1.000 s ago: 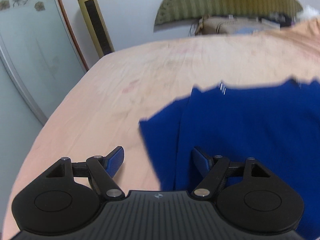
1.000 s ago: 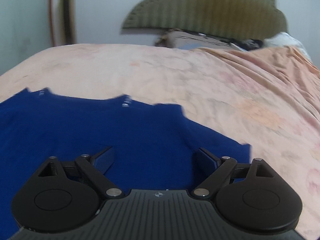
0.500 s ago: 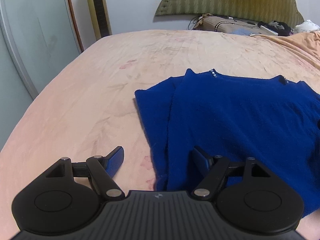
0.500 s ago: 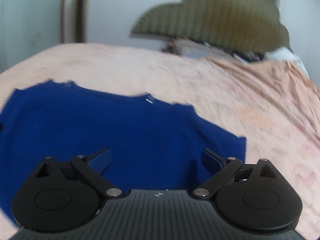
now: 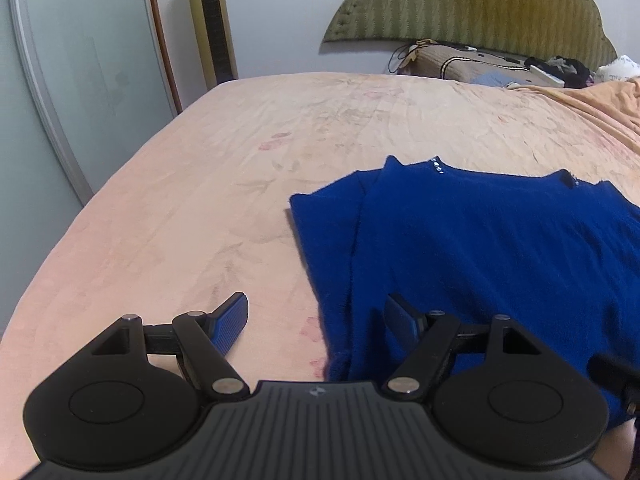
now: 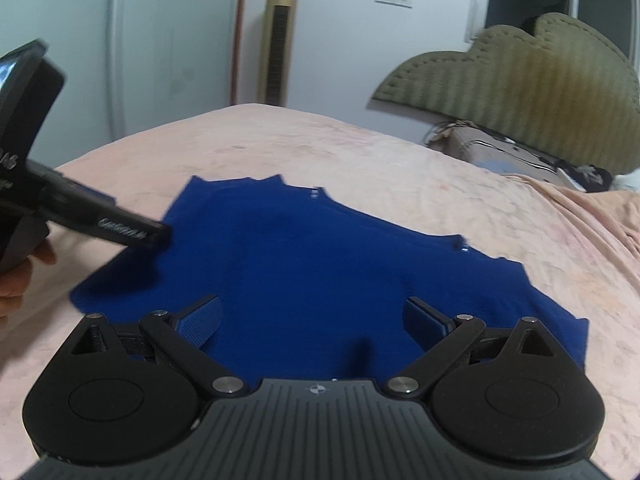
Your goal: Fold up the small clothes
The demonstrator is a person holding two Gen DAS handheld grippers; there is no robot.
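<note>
We see a peach-sheeted bed with the blue garment spread flat on it, one side folded inward; above its near edge hover our left gripper and right gripper, both spread wide, nothing between them

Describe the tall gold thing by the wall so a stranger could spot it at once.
Start at the bed with the pink sheet, then look past its far corner to the white wall. There the fan stands upright on the floor, beside the frosted door. It is the only slim gold column, with a dark slot down its front.
</note>
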